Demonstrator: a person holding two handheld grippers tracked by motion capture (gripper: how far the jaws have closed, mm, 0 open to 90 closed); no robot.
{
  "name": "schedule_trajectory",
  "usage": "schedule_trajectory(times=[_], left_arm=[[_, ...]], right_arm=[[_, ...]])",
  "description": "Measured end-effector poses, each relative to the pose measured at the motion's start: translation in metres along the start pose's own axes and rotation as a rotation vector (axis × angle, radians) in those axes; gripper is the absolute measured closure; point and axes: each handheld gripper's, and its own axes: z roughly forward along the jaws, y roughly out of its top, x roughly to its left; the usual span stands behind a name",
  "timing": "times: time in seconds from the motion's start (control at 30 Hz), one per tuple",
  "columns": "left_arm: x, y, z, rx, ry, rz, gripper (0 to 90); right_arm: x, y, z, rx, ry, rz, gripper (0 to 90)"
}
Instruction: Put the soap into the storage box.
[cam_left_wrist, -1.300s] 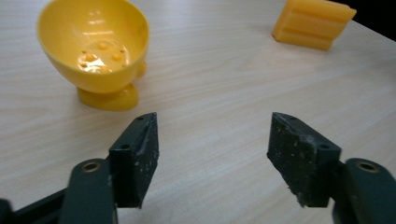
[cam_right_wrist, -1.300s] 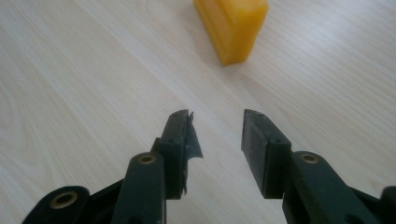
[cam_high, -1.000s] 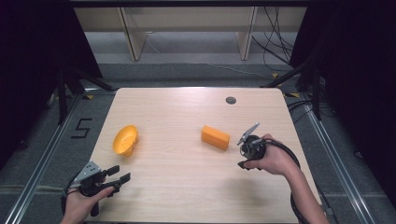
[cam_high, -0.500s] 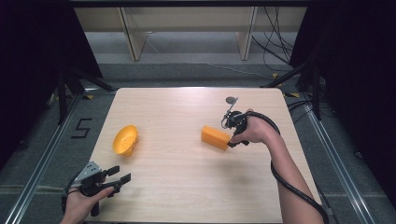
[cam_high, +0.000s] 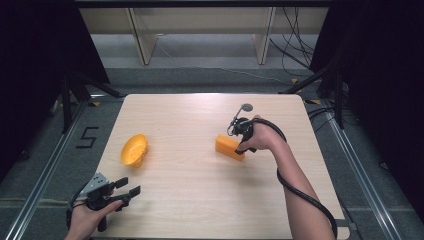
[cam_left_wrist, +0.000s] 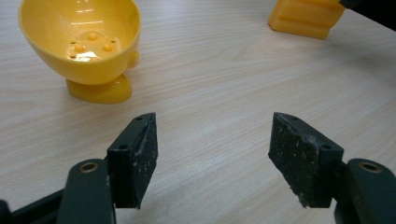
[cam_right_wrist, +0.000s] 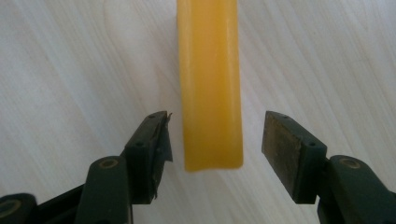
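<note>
An orange block (cam_high: 229, 146) lies right of the table's middle. My right gripper (cam_high: 236, 136) hangs over its right end, open, jaws pointing down. In the right gripper view the orange block (cam_right_wrist: 211, 84) runs up between the two jaws, and my right gripper (cam_right_wrist: 215, 144) straddles its near end without touching. A yellow bowl (cam_high: 134, 149) lies tipped on its side at the left. My left gripper (cam_high: 127, 186) rests open at the front left corner. The left gripper view has my left gripper (cam_left_wrist: 214, 156) open and holding nothing, the yellow bowl (cam_left_wrist: 81, 39) ahead at upper left and the orange block (cam_left_wrist: 306, 17) far right.
The wooden table (cam_high: 200, 200) has a small dark round disc (cam_high: 246, 106) near its back right. Cables trail off the table's right edge and lie on the floor behind. Shelf legs stand beyond the far edge.
My right hand has swung from the table's right side leftward and forward to the orange block, and now the open jaws sit over its end. The left gripper has stayed put.
</note>
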Motion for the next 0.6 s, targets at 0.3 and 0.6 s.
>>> schedule_trajectory(times=[0.3, 0.6], left_arm=[[0.001, 0.0, 0.001, 0.0, -0.012, 0.001, 31.7], [0.0, 0.0, 0.0, 0.014, 0.0, 0.003, 31.5]], right_arm=[[-0.002, 0.01, 0.017, 0.03, 0.011, -0.024, 48.6], [-0.002, 0.015, 0.024, 0.037, 0.045, -0.028, 61.3]])
